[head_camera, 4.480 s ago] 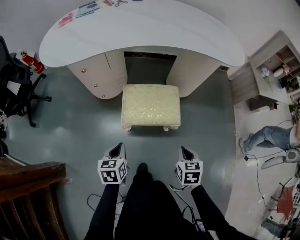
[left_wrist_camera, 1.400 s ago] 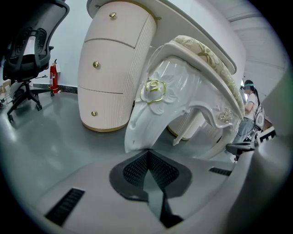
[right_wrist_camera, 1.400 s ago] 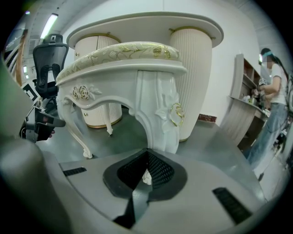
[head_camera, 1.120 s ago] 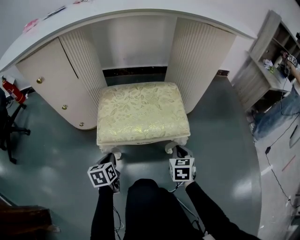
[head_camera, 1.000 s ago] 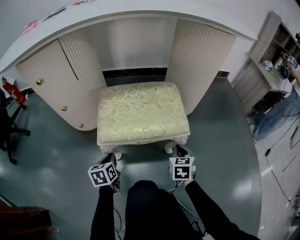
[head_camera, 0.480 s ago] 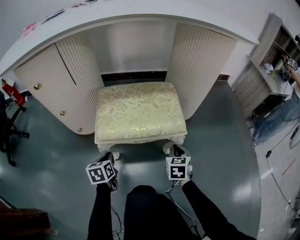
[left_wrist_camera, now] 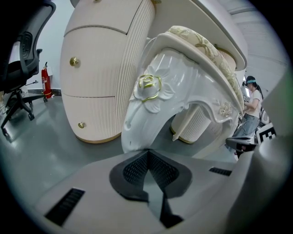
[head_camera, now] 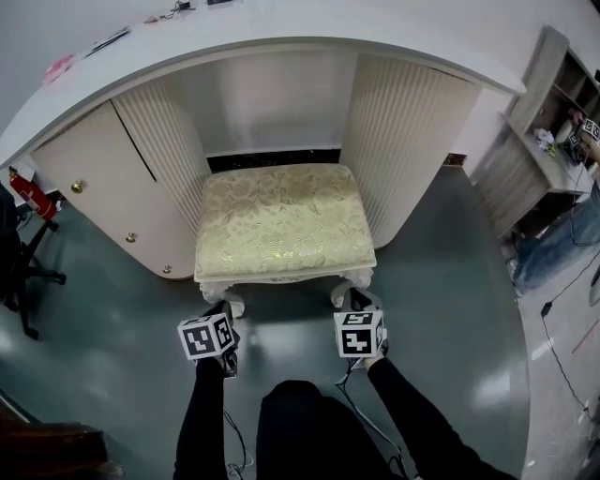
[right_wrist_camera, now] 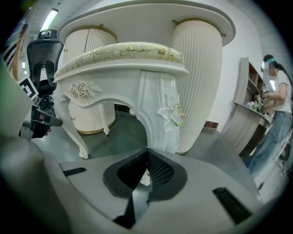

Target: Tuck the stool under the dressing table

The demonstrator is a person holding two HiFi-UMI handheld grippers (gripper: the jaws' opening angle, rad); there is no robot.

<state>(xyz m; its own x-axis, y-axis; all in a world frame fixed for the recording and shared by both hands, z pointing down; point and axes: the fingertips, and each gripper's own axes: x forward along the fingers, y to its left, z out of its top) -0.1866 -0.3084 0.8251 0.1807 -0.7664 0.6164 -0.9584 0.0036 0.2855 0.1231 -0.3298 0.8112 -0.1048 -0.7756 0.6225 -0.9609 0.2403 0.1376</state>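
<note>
1. Stool [head_camera: 284, 221]: it stands on the grey-green floor [head_camera: 112, 309], in the knee opening of the dressing table [head_camera: 281, 26]. Its cream brocade seat lies between the two fluted pedestals. The left pedestal [head_camera: 164, 155] and the right pedestal [head_camera: 398, 131] flank it closely. The front edge of the seat and both front legs lie on the person's side of the opening.
2. Left hand-held gripper [left_wrist_camera: 148, 152]: the jaws are drawn together and the pad tips meet. Nothing is clamped between them, and only floor shows through the slit behind the tips. The tips sit right against the foot end of the stool's left front leg [left_wrist_camera: 144, 109], a white carved leg with a gilt rose.
3. Right hand-held gripper [right_wrist_camera: 147, 152]: the jaws are likewise brought together at the tips and grasp nothing. The tips sit at the base of the right front leg [right_wrist_camera: 158, 114]. A small part of its white scrolled foot shows through the slit between the pads.
4. Both hand-held grippers are held low and level with each other, one at each front leg.
5. Surroundings:
   - A red fire extinguisher [head_camera: 31, 194] and a black office chair [head_camera: 14, 258] stand to the left.
   - A shelf unit [head_camera: 548, 112] stands to the right.
   - A person [right_wrist_camera: 274, 109] stands near the shelf unit.
</note>
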